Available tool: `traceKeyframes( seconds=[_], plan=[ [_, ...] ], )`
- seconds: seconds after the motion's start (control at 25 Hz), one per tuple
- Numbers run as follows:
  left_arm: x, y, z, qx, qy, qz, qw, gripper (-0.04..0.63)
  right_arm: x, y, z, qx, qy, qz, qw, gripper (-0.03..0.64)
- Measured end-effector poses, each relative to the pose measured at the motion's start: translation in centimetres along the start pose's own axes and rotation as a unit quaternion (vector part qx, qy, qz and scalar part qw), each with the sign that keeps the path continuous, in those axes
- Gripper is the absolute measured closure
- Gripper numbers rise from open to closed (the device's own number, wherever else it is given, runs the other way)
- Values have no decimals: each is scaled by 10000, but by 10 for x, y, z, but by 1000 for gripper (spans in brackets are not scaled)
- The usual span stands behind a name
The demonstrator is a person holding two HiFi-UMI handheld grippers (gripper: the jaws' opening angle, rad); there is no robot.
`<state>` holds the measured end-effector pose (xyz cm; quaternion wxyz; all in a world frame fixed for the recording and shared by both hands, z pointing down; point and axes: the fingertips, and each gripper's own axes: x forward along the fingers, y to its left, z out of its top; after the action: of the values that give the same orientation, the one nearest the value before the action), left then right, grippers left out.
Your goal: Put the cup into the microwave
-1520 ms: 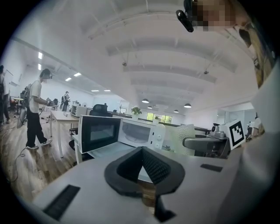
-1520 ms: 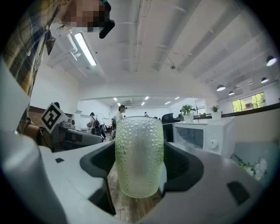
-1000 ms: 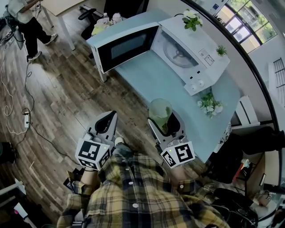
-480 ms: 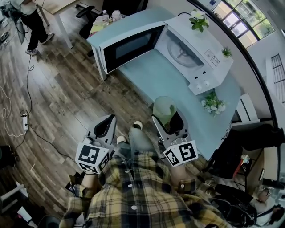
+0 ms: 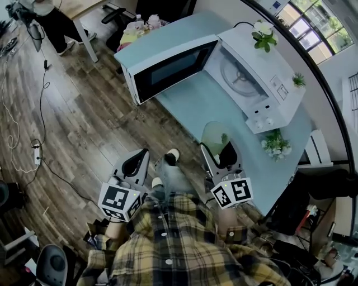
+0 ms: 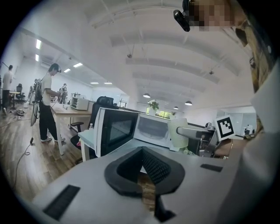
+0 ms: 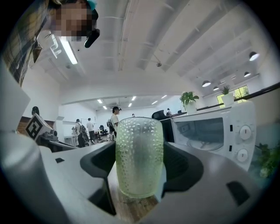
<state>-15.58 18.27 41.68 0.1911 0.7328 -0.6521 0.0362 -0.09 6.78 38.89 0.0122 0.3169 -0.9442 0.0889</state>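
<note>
Head view looks steeply down on a white microwave (image 5: 263, 89) standing on a pale blue surface (image 5: 201, 106). Its door (image 5: 170, 70) stands wide open to the left, and the round turntable (image 5: 241, 75) shows inside. The right claw (image 5: 219, 151) pinches a green dimpled glass cup (image 5: 214, 137), held upright between its two jaws. In the right gripper view both dark pads (image 7: 183, 168) press against the cup's sides, and the microwave's cavity lies ahead to the right. The cup hangs over the near part of the surface, in front of the microwave and well apart from the cavity. The left claw (image 5: 134, 163) hangs over the wooden floor (image 5: 72, 128), off the surface's edge. In the left gripper view its jaws are pressed together with nothing between them, and the open door is ahead. A small potted plant (image 5: 263, 34) sits on top of the microwave, and a flowering plant (image 5: 276, 144) stands on the surface just beside it. A person (image 5: 53, 17) stands at a desk in the far top-left corner.
</note>
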Motion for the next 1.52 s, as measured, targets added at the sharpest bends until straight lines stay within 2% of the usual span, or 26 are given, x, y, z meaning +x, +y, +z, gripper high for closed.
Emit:
traceKeyframes(
  seconds=[0.36, 0.72, 1.0, 1.32, 1.52],
  plan=[
    [105, 6, 50, 267, 90, -639, 9976, 604, 58, -69, 28, 97, -199, -441, 9988, 279],
    [183, 0, 84, 400, 113, -1078, 9933, 604, 79, -128, 42, 66, -183, -879, 9959, 279],
    [223, -14, 97, 553, 93, -1386, 9888, 604, 83, -159, 50, 86, -342, -1093, 9934, 279],
    [257, -42, 111, 834, 104, -1794, 9802, 604, 70, -179, 56, 193, -592, -1383, 9884, 280],
    [273, -53, 110, 884, 210, -2025, 9751, 604, 63, -193, 52, 307, -650, -1640, 9838, 280]
  ],
)
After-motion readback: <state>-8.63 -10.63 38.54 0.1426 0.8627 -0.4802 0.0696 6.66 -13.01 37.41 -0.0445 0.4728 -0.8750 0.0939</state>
